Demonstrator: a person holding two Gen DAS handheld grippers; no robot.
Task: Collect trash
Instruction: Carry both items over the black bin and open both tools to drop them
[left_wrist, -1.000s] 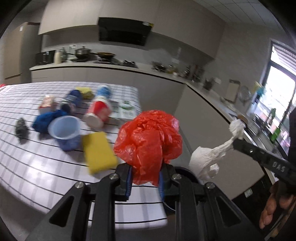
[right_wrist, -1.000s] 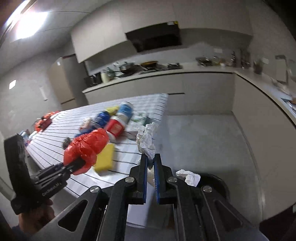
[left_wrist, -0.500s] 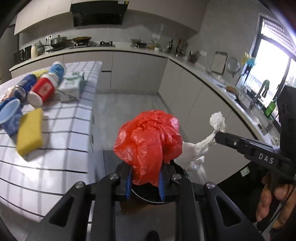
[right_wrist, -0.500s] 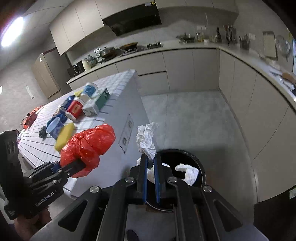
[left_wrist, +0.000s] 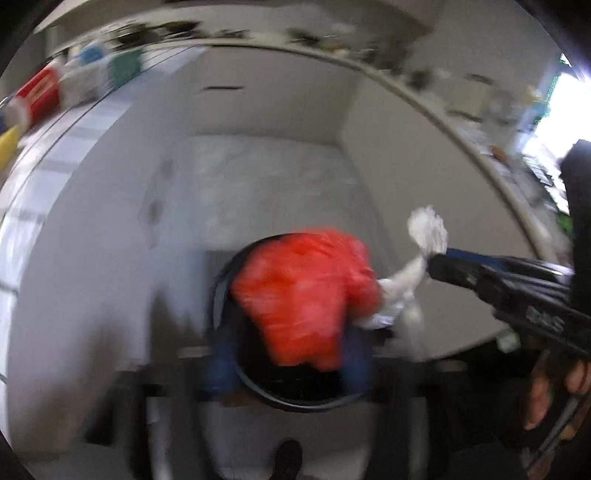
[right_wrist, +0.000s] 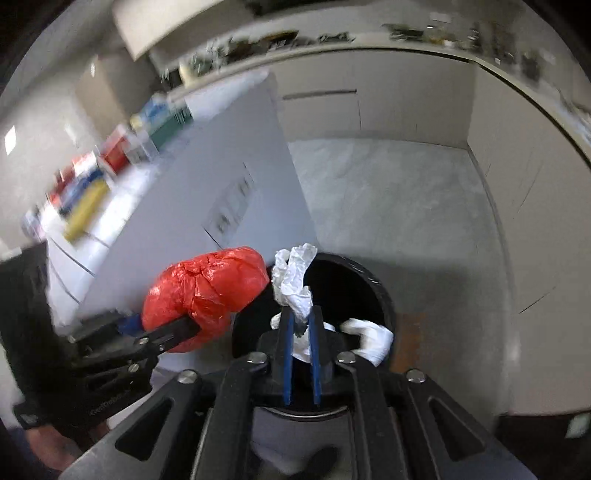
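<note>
left wrist: looks down, close above bin (left_wrist: 295, 391) | right wrist: same bin (right_wrist: 373, 284), from beside

A crumpled red plastic bag (right_wrist: 207, 291) and a crumpled white paper tissue (right_wrist: 293, 284) are held over a round black bin (right_wrist: 380, 291); more white paper (right_wrist: 369, 334) lies inside.

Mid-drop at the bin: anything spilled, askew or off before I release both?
Nothing stands out. The red bag in the left gripper and the white paper in the right gripper both hang over the black bin. No trash shows on the floor.
</note>
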